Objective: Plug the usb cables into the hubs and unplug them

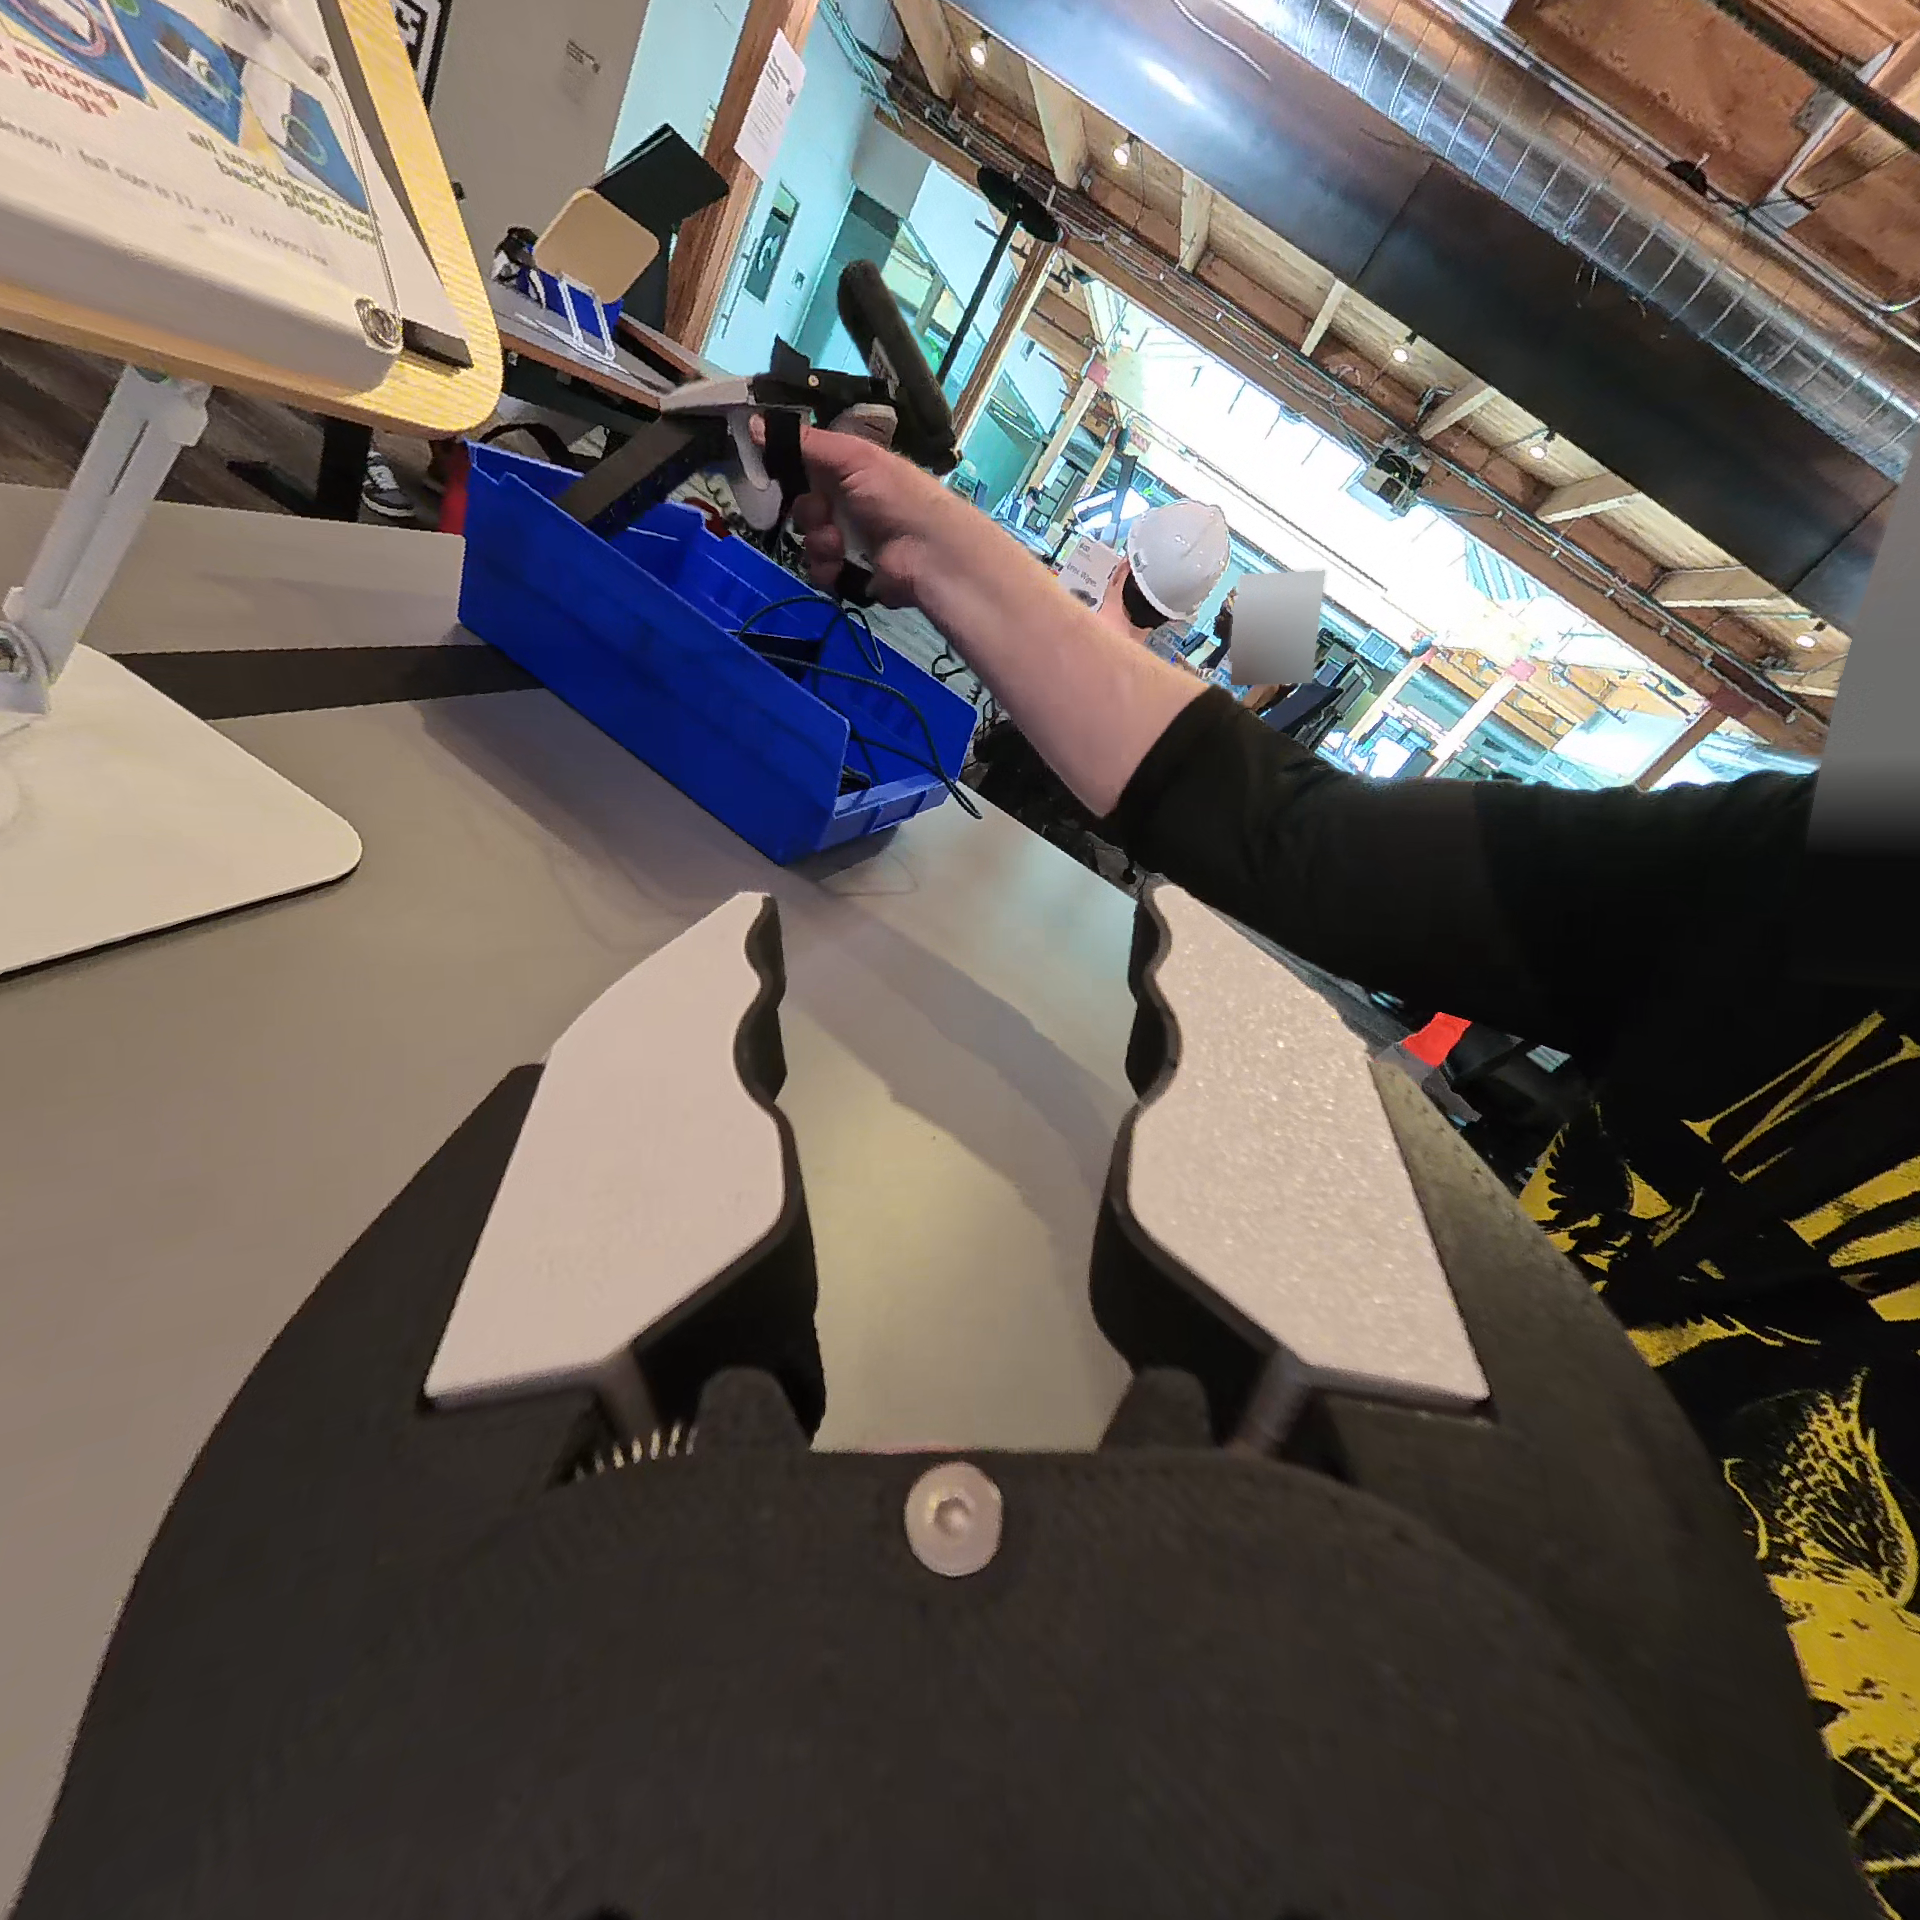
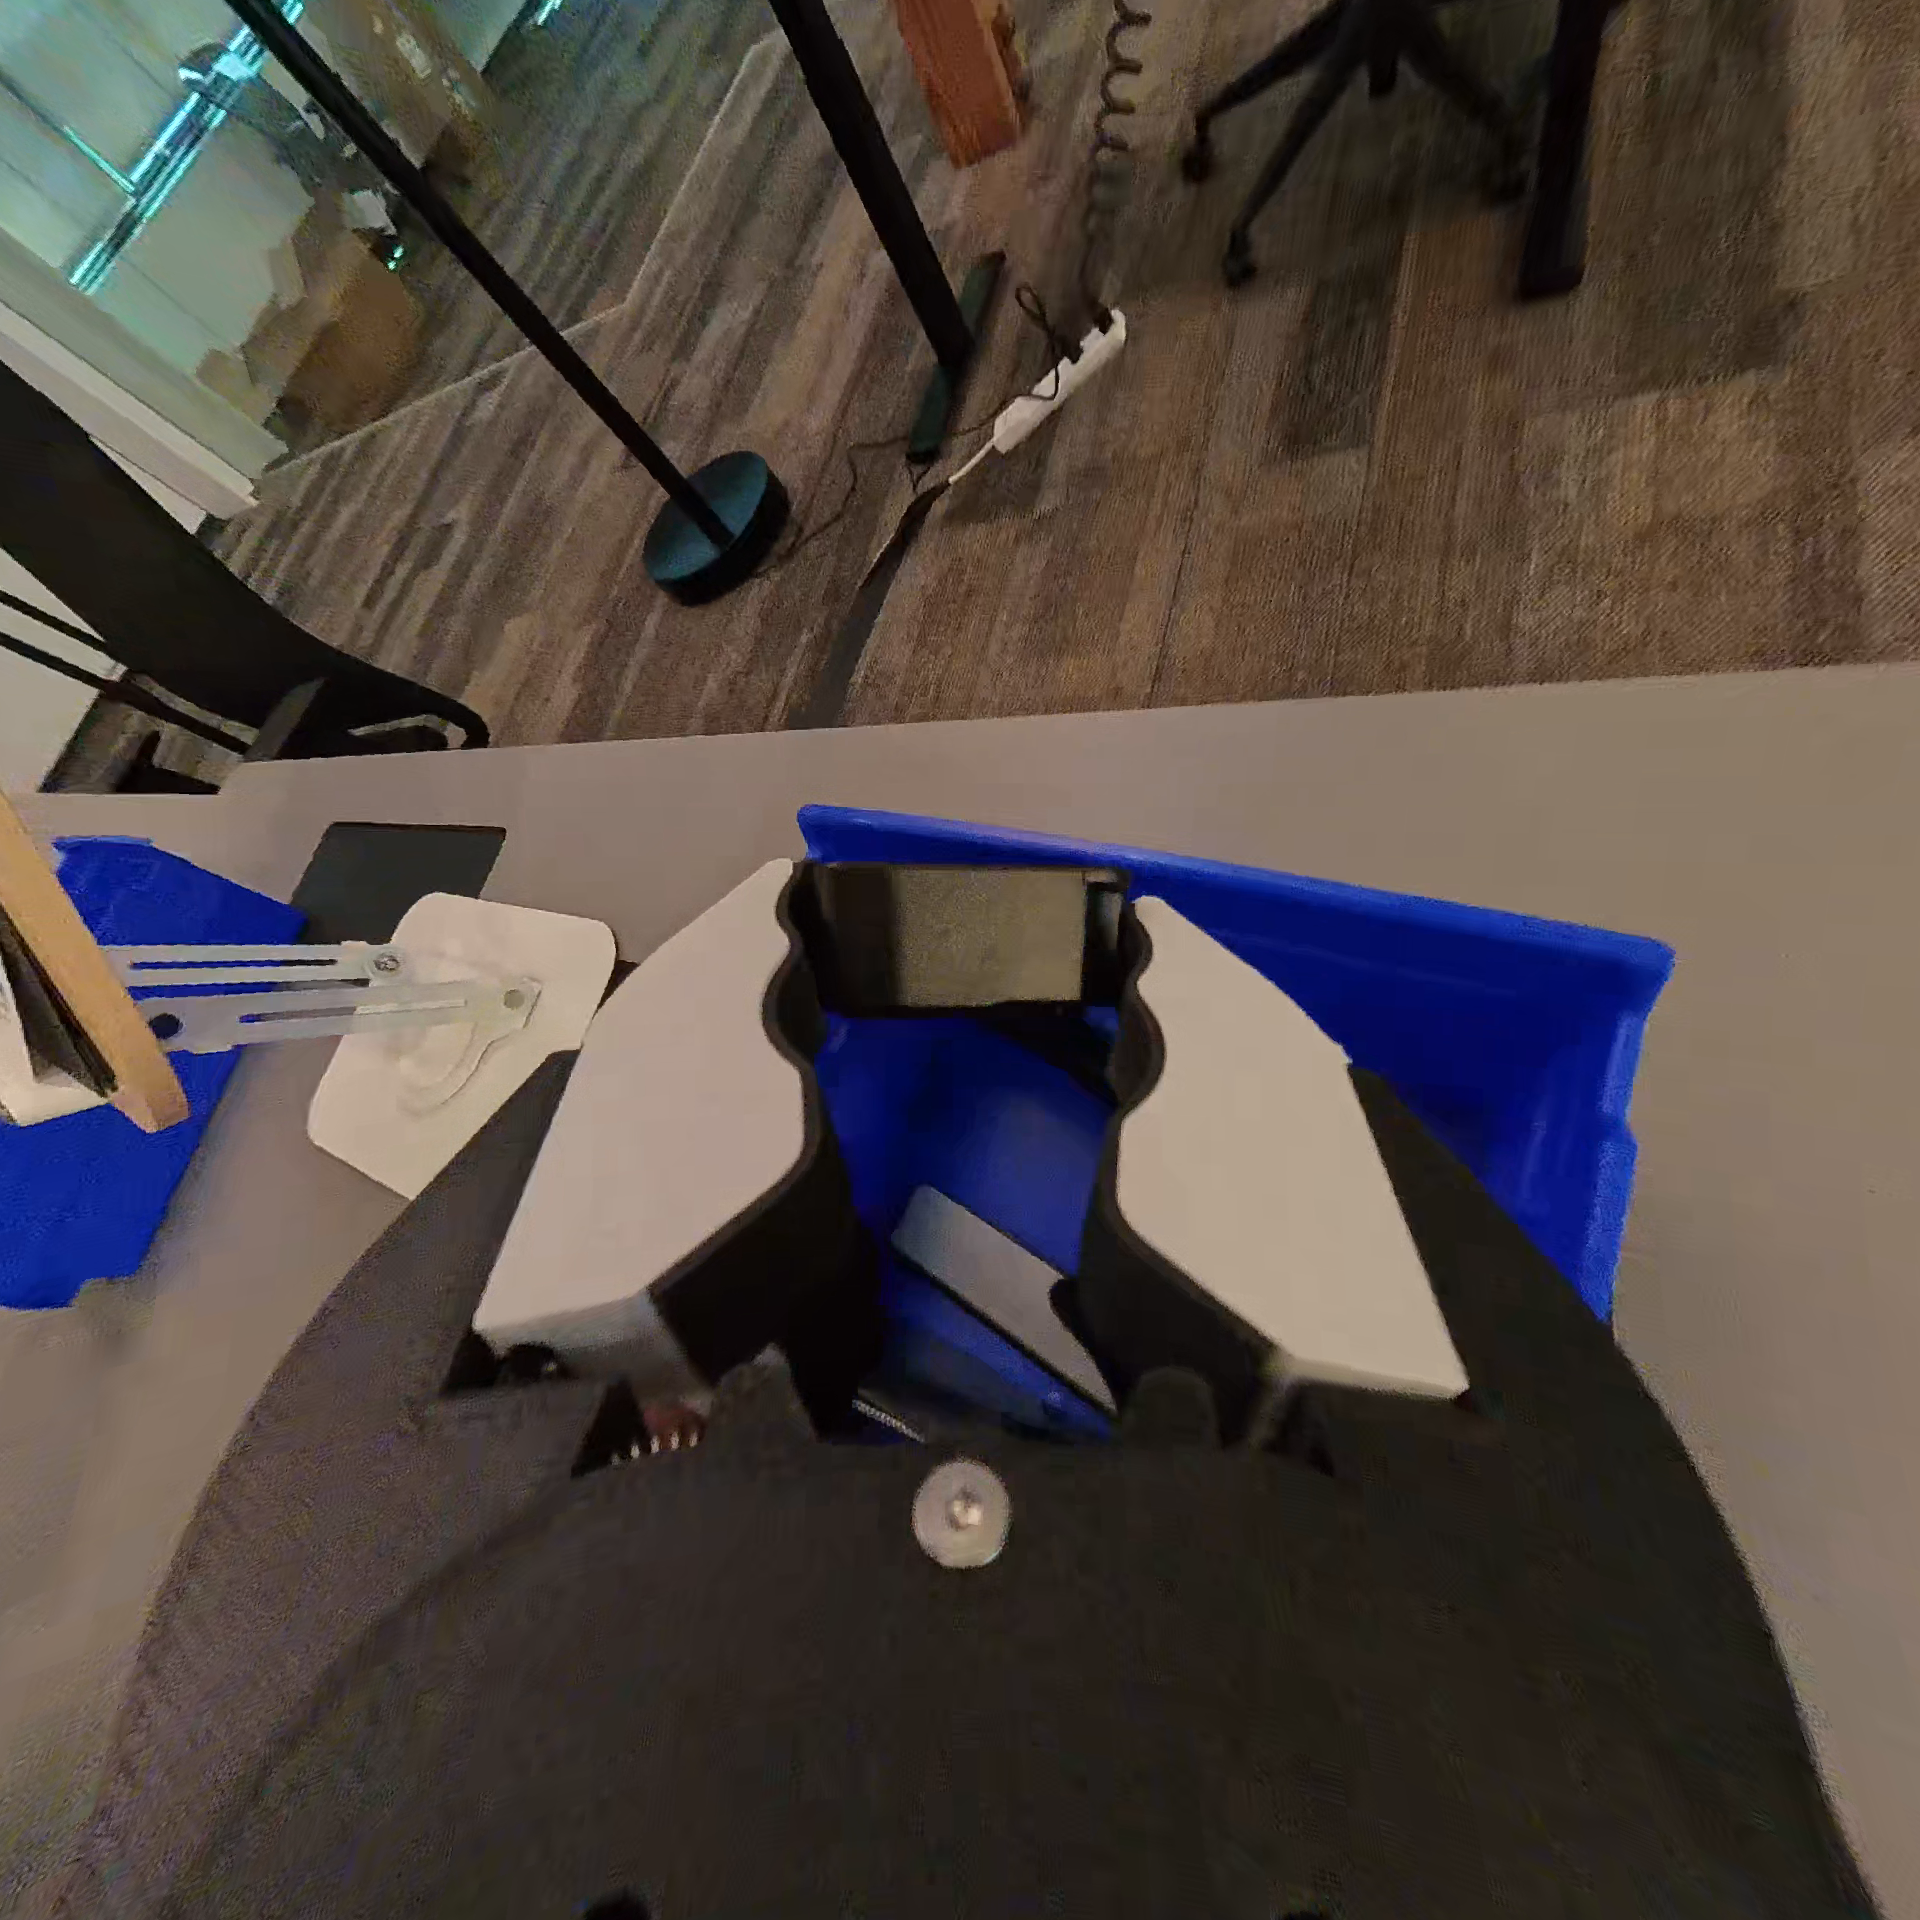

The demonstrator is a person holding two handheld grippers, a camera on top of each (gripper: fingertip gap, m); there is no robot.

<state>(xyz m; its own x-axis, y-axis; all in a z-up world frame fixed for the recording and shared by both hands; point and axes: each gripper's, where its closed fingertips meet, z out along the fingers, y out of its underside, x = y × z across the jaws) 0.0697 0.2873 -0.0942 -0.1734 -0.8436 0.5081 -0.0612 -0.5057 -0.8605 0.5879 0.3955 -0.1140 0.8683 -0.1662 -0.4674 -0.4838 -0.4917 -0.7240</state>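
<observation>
Right gripper (image 2: 961,940) clamped on dark hub (image 2: 961,935), lifted over blue bin (image 2: 1455,966). Left gripper (image 1: 956,987) spread, empty above table (image 1: 520,987). Cables (image 1: 831,665) lay in bin. Tip: keep hub level, clear rim first.

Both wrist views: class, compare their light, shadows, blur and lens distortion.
Left wrist view: bright daylight, blown-out windows, crisp claw shadows on the grey table, roof beams curved by the wide lens. Right wrist view: dimmer and warmer, slight motion blur on the blue bin.
</observation>
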